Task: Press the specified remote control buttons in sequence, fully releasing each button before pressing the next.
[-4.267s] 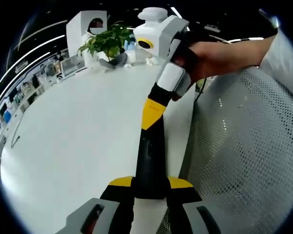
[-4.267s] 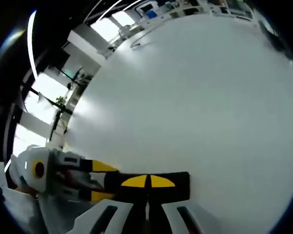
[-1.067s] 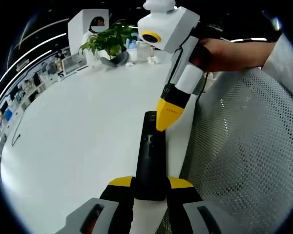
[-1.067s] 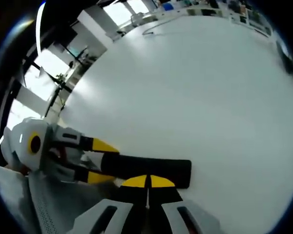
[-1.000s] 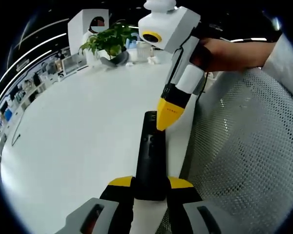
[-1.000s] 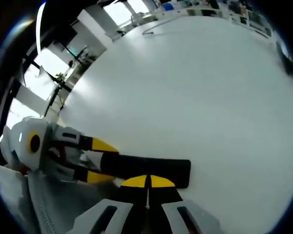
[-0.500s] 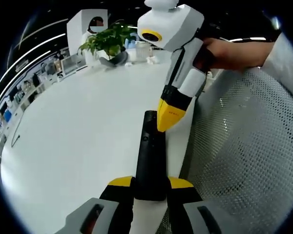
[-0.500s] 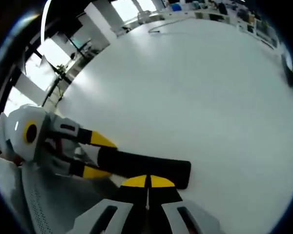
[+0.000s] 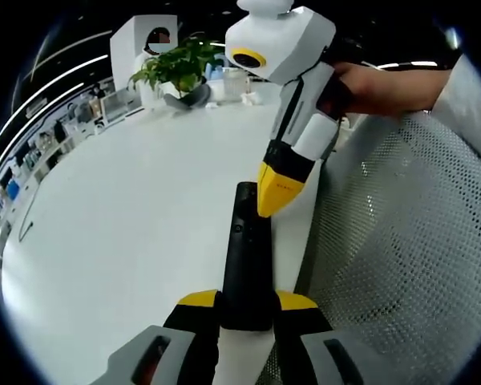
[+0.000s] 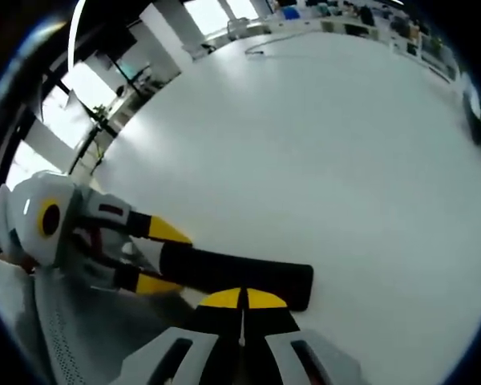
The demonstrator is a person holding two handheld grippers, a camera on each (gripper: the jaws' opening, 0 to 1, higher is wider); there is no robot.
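- The black remote control (image 9: 245,257) lies lengthwise on the white table (image 9: 120,224), its near end pinched between the jaws of the left gripper (image 9: 247,313); in the right gripper view the same remote (image 10: 240,277) runs crosswise, with the left gripper (image 10: 156,257) clamped on its left end.
- The right gripper (image 9: 276,192), jaws pressed together into one yellow tip, now sits over the far end of the remote. About four seconds ago that tip lay lower and nearer the remote's middle; it has since lifted and moved toward the far end, and over the last second it has barely shifted.
- From the remote, that reads as one press released and the tip placed for another button. Whether it touches the remote now cannot be told.
- Beside the remote, on the side of the person's hand (image 9: 369,84), is a white perforated chair back (image 9: 401,265).
- Well beyond the remote's far end stands a potted plant (image 9: 180,72) before a white box-shaped unit (image 9: 140,44).
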